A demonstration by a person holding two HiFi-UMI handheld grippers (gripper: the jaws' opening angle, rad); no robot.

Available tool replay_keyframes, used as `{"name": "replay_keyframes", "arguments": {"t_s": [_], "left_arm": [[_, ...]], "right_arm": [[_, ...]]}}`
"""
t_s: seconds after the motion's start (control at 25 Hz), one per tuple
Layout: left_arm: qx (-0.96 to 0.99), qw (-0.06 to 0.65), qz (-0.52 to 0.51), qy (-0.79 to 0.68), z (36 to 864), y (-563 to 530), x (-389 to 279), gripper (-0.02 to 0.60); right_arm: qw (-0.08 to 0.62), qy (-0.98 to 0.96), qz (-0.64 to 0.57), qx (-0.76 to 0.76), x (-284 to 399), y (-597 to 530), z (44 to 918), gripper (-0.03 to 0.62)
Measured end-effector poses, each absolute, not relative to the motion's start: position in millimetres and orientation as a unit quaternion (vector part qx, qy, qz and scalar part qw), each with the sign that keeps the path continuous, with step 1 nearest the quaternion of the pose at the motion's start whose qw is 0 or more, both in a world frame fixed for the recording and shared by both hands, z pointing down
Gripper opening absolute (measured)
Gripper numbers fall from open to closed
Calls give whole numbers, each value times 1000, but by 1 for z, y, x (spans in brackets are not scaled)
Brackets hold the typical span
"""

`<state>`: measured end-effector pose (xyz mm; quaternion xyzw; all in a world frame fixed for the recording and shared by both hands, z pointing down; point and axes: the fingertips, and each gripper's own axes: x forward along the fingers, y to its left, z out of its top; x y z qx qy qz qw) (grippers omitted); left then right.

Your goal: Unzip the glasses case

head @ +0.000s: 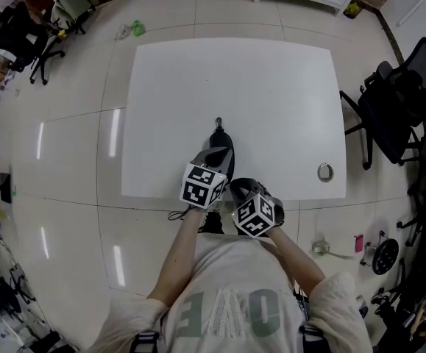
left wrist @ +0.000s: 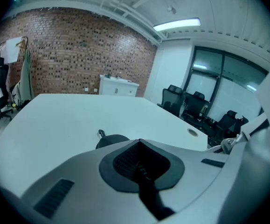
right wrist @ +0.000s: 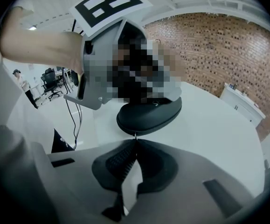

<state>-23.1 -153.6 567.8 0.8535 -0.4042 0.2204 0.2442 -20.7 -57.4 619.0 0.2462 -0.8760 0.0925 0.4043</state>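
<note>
The black zipped glasses case (head: 222,138) lies on the white table (head: 271,87), near its lower edge and a little left of centre in the head view. Its small carry loop (head: 218,122) points toward the top of the frame.

The left gripper (head: 216,153) has its jaws pressed together with nothing between them. In the right gripper view its grey body sits on top of the case, at the upper centre of the frame. That placement reads as a brace: the closed tips bear down so the case will not slide when the zip is tugged. In the left gripper view the case (left wrist: 110,140) shows just past the jaw tips, at centre left, with the loop (left wrist: 100,133) beyond it.

The right gripper (right wrist: 135,141) comes at the case's near end from the lower right of the head view. Its jaws are also closed, and the case (right wrist: 148,116) fills the middle of its view, just above the tips. A thin zipper pull (right wrist: 135,135) runs from the case's rim down into the tips. It is very small, but it appears to be pinched there. If so, the grip is set for drawing the slider around the rim. The case looks fully zipped, so the unzipping seems barely begun.
</note>
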Motion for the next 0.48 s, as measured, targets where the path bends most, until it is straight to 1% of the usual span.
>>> {"name": "replay_keyframes", "arguments": {"t_s": [0.2,0.48], "left_arm": [[856,250,211,-400,567,-154,-23,3],[856,261,204,-397,568,-154,-21,3]], "right_arm": [[407,-870,86,264,-10,-86,619,0],[422,-866,41,266,-6,-155,620,0]]}}
